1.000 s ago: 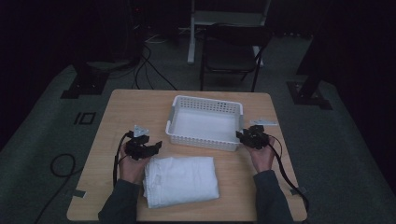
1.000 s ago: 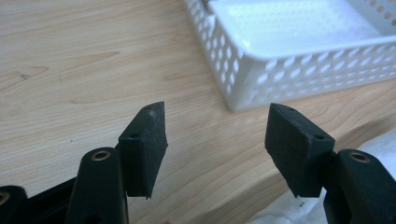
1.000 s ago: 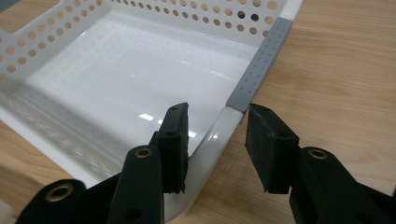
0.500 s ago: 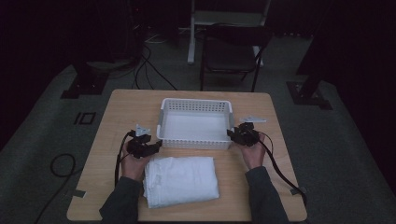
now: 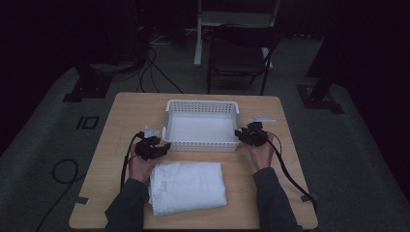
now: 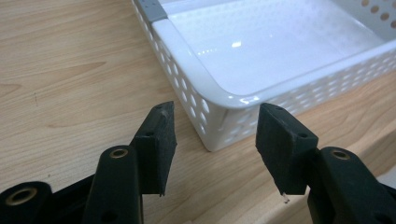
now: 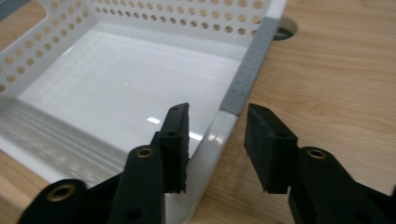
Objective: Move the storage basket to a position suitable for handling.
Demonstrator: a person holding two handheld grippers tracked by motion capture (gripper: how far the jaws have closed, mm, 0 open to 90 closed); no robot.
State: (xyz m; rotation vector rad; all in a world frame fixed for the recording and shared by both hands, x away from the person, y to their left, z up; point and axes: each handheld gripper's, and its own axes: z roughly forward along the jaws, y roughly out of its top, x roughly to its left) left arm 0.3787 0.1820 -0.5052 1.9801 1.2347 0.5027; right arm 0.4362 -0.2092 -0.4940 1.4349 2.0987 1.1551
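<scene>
While the left hand-held gripper [image 6: 212, 149] stood apart, closing at the basket [image 5: 202, 143] corner, the right hand-held gripper [image 7: 215, 147] straddled its rim, unclamped, opening.

No legible text or labels

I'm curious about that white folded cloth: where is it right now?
In the high view the folded cloth lies on the table's near edge, between the person's forearms, just in front of the empty white basket.
</scene>
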